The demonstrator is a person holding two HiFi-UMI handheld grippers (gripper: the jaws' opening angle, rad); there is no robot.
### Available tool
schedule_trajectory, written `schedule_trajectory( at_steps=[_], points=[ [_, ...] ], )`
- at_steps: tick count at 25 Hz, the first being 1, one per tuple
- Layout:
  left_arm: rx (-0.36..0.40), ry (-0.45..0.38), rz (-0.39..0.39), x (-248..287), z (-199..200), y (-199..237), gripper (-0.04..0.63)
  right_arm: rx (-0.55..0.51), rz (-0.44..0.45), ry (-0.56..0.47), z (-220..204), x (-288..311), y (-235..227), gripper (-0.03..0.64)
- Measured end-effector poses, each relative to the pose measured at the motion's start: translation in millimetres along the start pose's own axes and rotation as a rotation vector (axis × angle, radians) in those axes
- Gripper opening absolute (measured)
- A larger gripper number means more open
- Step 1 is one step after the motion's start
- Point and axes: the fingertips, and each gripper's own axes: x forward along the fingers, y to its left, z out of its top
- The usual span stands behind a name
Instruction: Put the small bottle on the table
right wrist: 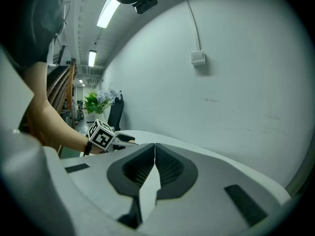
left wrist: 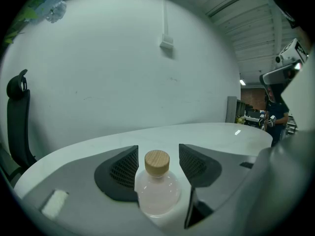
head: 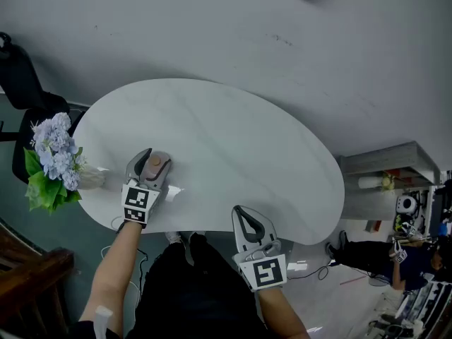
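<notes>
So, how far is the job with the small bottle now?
Nearly done. The small bottle stands upright on the white table, so the placing looks finished. In hand: it sits between the open jaws of the left hand-held gripper. Still to do: draw that gripper back clear of it. The right hand-held gripper is shut and empty.

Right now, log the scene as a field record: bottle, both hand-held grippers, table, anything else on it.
small bottle: clear, wooden cap, upright, appears to stand on the table
left hand-held gripper: jaws apart, bottle between them, not squeezed
right hand-held gripper: jaws together, nothing between them, at the table's near edge
table: white, rounded top
flowers: pale blue bunch with green leaves, at the table's left end in the head view
</notes>
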Motion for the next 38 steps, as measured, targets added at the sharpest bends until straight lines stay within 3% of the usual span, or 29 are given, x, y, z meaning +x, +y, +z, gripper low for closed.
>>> schedule_trajectory(
  at_steps=[17, 20, 25, 32, 38],
  points=[
    [-0.012, -0.009, 0.1, -45.7, 31.4, 11.0, 0.214, -0.047, 0.034, -0.085, 35.7, 1.0, -2.4, 0.006],
    [-0.015, 0.013, 0.113, -52.0, 30.0, 16.9, 0.183, -0.051, 0.054, -0.106, 36.9, 3.8, -1.7, 0.006],
    [-0.007, 0.041, 0.139, -60.5, 32.5, 22.1, 0.067, -0.066, 0.084, -0.128, 42.9, 6.0, 0.3, 0.006],
    [-0.036, 0.011, 0.153, -76.5, 53.1, 31.0, 0.016, -0.067, 0.105, -0.131, 46.0, 15.0, -3.4, 0.006],
    [-0.035, -0.069, 0.172, -97.7, 86.1, 33.5, 0.01, -0.065, 0.118, -0.155, 55.4, 26.3, -9.3, 0.006]
  ],
)
